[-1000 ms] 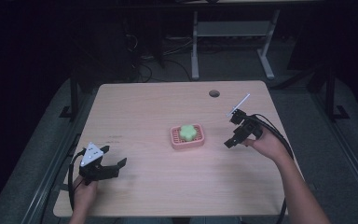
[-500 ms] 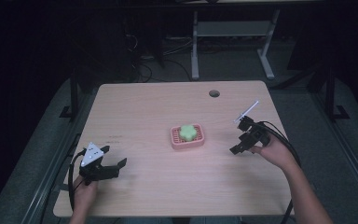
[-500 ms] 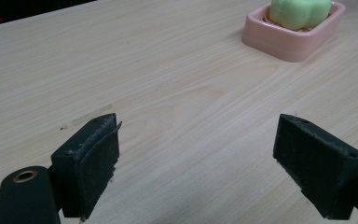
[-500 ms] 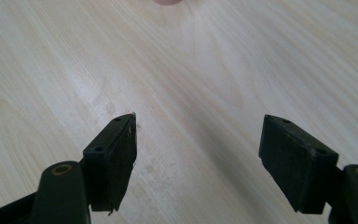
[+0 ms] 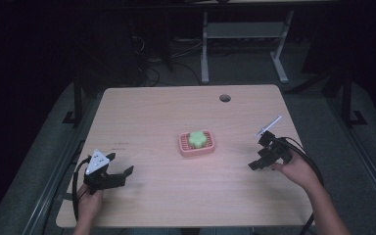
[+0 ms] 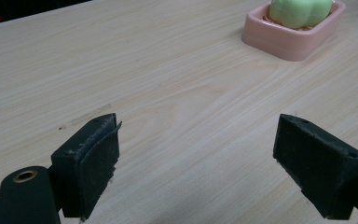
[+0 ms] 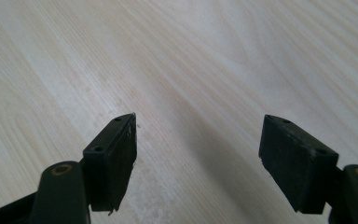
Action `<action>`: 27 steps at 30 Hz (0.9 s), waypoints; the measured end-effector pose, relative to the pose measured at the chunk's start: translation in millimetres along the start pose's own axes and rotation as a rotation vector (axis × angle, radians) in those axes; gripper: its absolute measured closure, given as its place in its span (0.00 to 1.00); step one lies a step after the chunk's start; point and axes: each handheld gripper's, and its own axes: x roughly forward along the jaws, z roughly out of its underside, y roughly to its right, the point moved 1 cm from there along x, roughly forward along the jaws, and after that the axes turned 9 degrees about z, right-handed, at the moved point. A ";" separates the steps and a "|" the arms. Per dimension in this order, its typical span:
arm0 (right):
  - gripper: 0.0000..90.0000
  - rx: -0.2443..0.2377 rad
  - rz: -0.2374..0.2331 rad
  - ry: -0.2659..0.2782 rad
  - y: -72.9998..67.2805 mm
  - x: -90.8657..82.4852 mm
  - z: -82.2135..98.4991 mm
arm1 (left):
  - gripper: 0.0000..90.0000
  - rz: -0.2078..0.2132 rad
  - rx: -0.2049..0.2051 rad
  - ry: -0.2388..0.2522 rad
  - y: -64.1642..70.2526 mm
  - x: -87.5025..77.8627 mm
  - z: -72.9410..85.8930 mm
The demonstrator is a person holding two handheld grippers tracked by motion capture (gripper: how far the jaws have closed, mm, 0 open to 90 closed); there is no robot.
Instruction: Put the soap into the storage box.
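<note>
Two pairs of fingers [image 6: 93, 154] stand apart, empty. The left gripper [image 5: 108, 172] should approach low and square: the green lobed soap [image 5: 196, 138] sits in its pink ribbed dish [image 5: 210, 146] mid-tabletop [image 5: 152, 112]; the right gripper [image 5: 263, 159] waits well apart.

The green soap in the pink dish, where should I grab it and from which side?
Probably from above: the soap sits inside the dish, whose rim hides its lower sides. Only its lobed top stands proud, so close the jaws across that upper part, ideally in the dips between lobes.
</note>
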 end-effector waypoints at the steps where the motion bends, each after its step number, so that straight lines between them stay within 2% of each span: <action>1: 0.30 0.001 0.000 0.001 0.1 0.9 2.4 | 0.16 0.001 0.003 0.002 0.2 0.0 -0.1; 5: 0.30 0.009 -0.002 0.000 -0.7 3.5 11.8 | 0.16 0.000 -0.001 -0.004 0.2 0.4 0.0; 21: 0.30 0.076 -0.007 0.064 1.6 4.9 56.2 | 0.16 0.005 0.009 -0.006 0.9 1.8 0.0; 27: 0.30 0.090 0.003 0.098 -7.0 2.3 75.5 | 0.16 0.010 0.009 -0.008 1.9 3.1 0.4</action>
